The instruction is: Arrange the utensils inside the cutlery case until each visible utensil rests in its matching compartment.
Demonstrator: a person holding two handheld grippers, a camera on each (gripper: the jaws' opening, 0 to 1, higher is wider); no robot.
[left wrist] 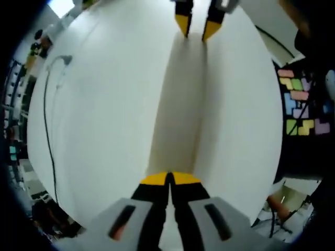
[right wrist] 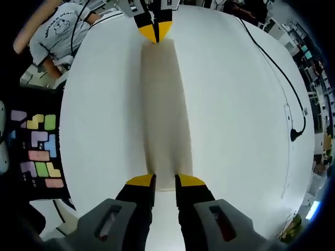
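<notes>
Between the two pairs of fingers: long cream cutlery case [left wrist: 178, 110] [right wrist: 163, 115], closed and flat on the white table [left wrist: 104, 136] [right wrist: 230, 136], running lengthwise from one gripper to the other; no utensils visible.
Off to the left gripper's left, to the right gripper's right: thin black cable [left wrist: 47, 120] [right wrist: 277, 68] trailing across the tabletop, well apart from the case.
Beyond the table edge on the opposite side: dark board with pastel puzzle blocks [left wrist: 302, 102] [right wrist: 39, 151].
Past the case's far end in the right gripper view: person in a grey printed shirt [right wrist: 57, 26].
In the way: nothing lying on the case or between fingers and case.
Left gripper [left wrist: 168, 179] [right wrist: 155, 32]: yellow tips pressed together with no gap, at one short end of the case; cannot tell whether any edge is pinched.
Right gripper [right wrist: 165, 181] [left wrist: 197, 30]: tips slightly parted, a narrow gap between them, at the other short end; contact with the case not clear.
Edges and room: bare white tabletop on both long sides of the case; table edge nearer on the puzzle-board side, broader room toward the cable.
</notes>
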